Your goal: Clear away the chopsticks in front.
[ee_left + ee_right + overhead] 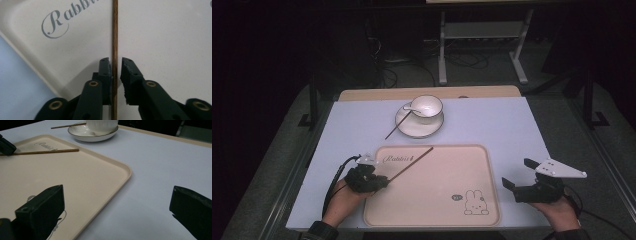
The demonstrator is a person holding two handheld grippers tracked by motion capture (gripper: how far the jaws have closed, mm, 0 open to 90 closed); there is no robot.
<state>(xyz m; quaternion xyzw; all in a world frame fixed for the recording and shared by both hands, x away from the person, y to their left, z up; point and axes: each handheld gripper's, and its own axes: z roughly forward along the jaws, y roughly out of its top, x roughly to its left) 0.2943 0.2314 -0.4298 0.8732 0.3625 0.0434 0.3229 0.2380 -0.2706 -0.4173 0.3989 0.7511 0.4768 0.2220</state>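
A thin wooden chopstick (412, 162) lies slantwise over the upper left part of the cream tray (472, 160), its near end between the jaws of the left hand-held gripper (382, 181); in the left gripper view the chopstick (115, 37) runs straight up between the two black jaws, which stand close on either side of it, one touching and the other with a sliver of gap, so whether it is clamped or merely bracketed cannot be told. The tray carries the printed word "Rabbit" (65, 20) and a rabbit drawing (475, 202) near its lower right corner. A second chopstick (396, 127) rests farther back, leaning on the saucer (412, 129) that holds a white cup (428, 107) and a spoon (409, 109), on the pale blue table (512, 125). The right hand-held gripper (516, 180) is held wide open, empty, just beside the tray's right edge. As a judgement, one chopstick has reached the tray, while the other is yet to be fetched from the saucer
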